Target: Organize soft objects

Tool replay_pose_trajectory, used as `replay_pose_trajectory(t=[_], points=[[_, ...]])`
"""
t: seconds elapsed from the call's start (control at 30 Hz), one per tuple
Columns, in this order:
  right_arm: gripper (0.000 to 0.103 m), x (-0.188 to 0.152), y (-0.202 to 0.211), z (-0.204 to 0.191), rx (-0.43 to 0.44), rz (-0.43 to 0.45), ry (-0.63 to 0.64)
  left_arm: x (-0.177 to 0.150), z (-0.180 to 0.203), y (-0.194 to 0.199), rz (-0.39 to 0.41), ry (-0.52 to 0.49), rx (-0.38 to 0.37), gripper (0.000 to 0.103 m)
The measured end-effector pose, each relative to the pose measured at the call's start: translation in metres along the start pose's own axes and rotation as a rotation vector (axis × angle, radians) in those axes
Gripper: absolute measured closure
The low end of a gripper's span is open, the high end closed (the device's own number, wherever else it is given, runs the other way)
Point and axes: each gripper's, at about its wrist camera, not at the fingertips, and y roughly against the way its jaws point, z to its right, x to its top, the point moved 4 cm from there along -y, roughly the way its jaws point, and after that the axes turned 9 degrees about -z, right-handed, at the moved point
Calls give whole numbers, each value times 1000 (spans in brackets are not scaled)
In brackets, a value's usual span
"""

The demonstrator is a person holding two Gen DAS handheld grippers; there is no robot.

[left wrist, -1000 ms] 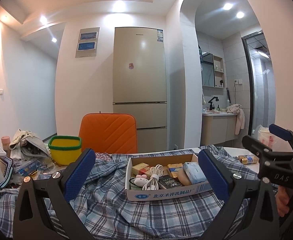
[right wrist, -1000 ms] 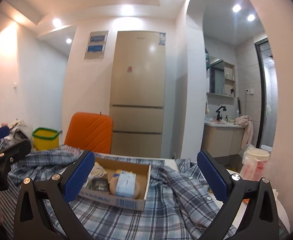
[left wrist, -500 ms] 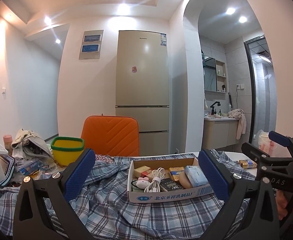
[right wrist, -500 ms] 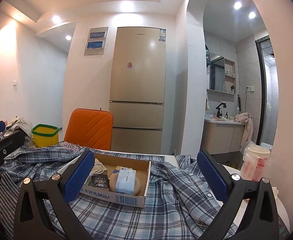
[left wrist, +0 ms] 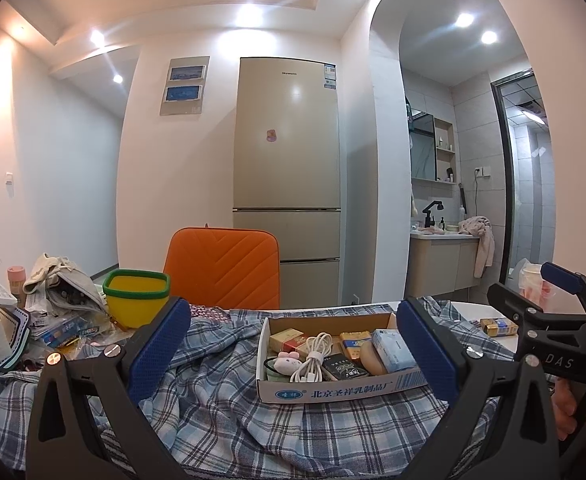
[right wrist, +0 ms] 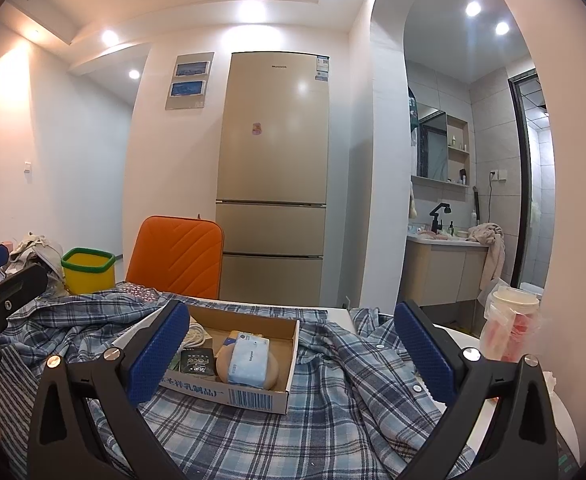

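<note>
Both tongs, left [left wrist: 293, 354] and right [right wrist: 293, 350], spread wide, holding nothing. Plaid shirt [right wrist: 357, 412] across lower frame: light, limp, best pinched at a raised fold, clear of the cardboard box [right wrist: 253, 394].

Both wrist views toward shared fridge [left wrist: 287, 176]

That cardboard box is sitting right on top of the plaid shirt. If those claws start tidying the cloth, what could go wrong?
Both the left gripper and right gripper are open and hold nothing.
1. Pulling the plaid shirt would probably drag or tip the cardboard box resting on it, spilling the white cable and the small packs.
2. The shirt lies close to the plastic cup, which might topple.
</note>
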Motion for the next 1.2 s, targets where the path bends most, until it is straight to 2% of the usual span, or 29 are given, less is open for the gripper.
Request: replay_pose_trajectory(t=[1.2], points=[[0, 0, 0, 3, -1, -4, 2, 0, -1, -1, -9, -3, 0, 0]])
